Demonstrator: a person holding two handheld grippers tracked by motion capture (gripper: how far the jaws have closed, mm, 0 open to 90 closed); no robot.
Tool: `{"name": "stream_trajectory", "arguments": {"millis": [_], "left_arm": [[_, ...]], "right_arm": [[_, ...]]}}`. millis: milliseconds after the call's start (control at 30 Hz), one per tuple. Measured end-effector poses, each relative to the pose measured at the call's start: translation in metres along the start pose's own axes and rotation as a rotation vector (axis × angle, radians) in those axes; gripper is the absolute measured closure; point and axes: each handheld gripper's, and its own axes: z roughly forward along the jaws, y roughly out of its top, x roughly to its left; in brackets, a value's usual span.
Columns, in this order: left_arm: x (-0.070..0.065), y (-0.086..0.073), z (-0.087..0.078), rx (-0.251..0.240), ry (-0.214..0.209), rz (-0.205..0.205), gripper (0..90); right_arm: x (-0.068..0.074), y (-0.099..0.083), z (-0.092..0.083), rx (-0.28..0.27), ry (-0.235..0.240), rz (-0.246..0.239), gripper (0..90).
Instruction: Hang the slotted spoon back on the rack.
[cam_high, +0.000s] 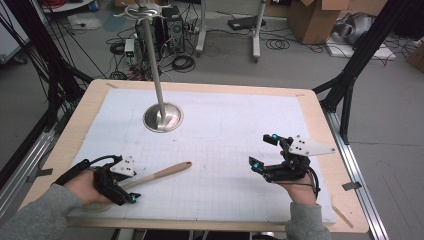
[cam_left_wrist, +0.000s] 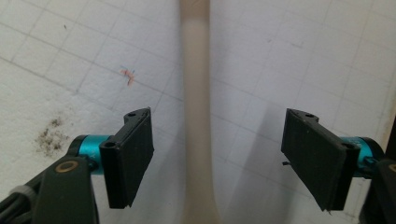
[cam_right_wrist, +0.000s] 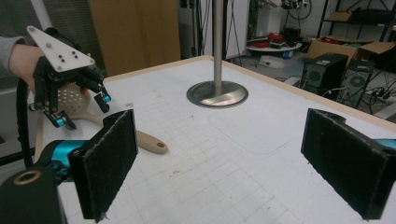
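**Now: left gripper over the spoon handle, right gripper waiting**

Here you are holding your left gripper (cam_high: 122, 187) at the near left of the table (cam_high: 310, 107), pointing down over the wooden spoon (cam_high: 160, 175). In the left gripper view the spoon's handle (cam_left_wrist: 196, 116) is running straight up between the two black jaws, with clear space showing on either side, so the jaws are standing apart and the pads (cam_left_wrist: 133, 156) are not pressing on the wood. The spoon is lying flat on the white gridded mat (cam_high: 225, 130), its handle end pointing right and slightly far, its perforated bowl end (cam_right_wrist: 70, 98) sitting under your left hand.

You are keeping your right gripper (cam_high: 264, 152) at the near right, well apart from the spoon. Its jaws are gaping wide with nothing between them, as the right gripper view shows.

Toward the far left of the mat, a metal stand (cam_high: 162, 117) is rising on its round base.
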Motion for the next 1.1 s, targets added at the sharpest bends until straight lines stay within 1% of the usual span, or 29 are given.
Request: {"name": "stream_trajectory", "arguments": {"millis": [67, 167, 233, 267, 300, 367, 400, 433, 567, 633, 833, 900, 933, 1000, 1100], "left_arm": [[0.001, -0.001, 0.001, 0.011, 0.008, -0.002, 29.9], [0.002, -0.001, 0.001, 0.01, 0.005, -0.003, 32.8], [0.002, -0.001, 0.0, 0.013, 0.006, 0.004, 36.7], [0.001, 0.0, 0.0, 0.014, 0.002, -0.001, 39.3], [0.001, 0.0, 0.0, 0.017, -0.007, 0.001, 43.9], [0.001, 0.0, -0.001, 0.019, -0.011, 0.005, 45.2], [0.001, 0.0, -0.001, 0.019, -0.01, 0.006, 47.2], [0.003, 0.0, -0.002, 0.025, -0.011, 0.015, 50.1], [0.005, -0.001, -0.003, 0.027, -0.02, 0.01, 57.8], [0.007, -0.001, -0.004, 0.038, -0.026, 0.024, 59.6], [0.012, 0.001, -0.004, 0.059, -0.04, 0.033, 68.2], [0.014, 0.001, -0.004, 0.057, -0.039, 0.012, 73.4], [0.016, 0.001, -0.004, 0.062, -0.048, 0.008, 75.0], [0.017, 0.0, -0.004, 0.052, -0.051, -0.011, 76.6], [0.015, 0.001, -0.004, 0.056, -0.033, -0.018, 77.5]], "right_arm": [[0.0, 0.0, 0.0, 0.0, 0.0, 0.0, 9.8], [0.0, 0.0, 0.0, 0.0, 0.0, 0.001, 9.8], [0.0, 0.0, 0.0, -0.001, -0.001, 0.0, 9.8], [0.0, 0.0, 0.0, -0.001, -0.001, 0.0, 9.8], [0.0, 0.0, 0.0, 0.0, -0.001, 0.0, 9.8], [0.0, 0.0, 0.0, -0.001, -0.001, 0.001, 9.8], [0.0, 0.0, 0.0, -0.001, -0.001, -0.002, 9.8], [0.0, 0.0, 0.0, -0.001, -0.001, 0.0, 9.8], [0.0, 0.0, 0.0, 0.0, 0.0, 0.0, 9.8], [0.0, 0.0, 0.0, 0.0, 0.0, 0.0, 9.8], [0.0, 0.0, 0.0, 0.002, 0.0, 0.001, 9.8], [0.0, 0.0, -0.001, 0.001, -0.002, 0.002, 9.8], [0.0, 0.0, -0.001, -0.001, -0.003, 0.001, 9.8], [0.0, 0.0, -0.001, -0.003, -0.002, 0.001, 9.8], [0.0, 0.0, -0.002, -0.004, -0.001, -0.002, 9.8]]}}
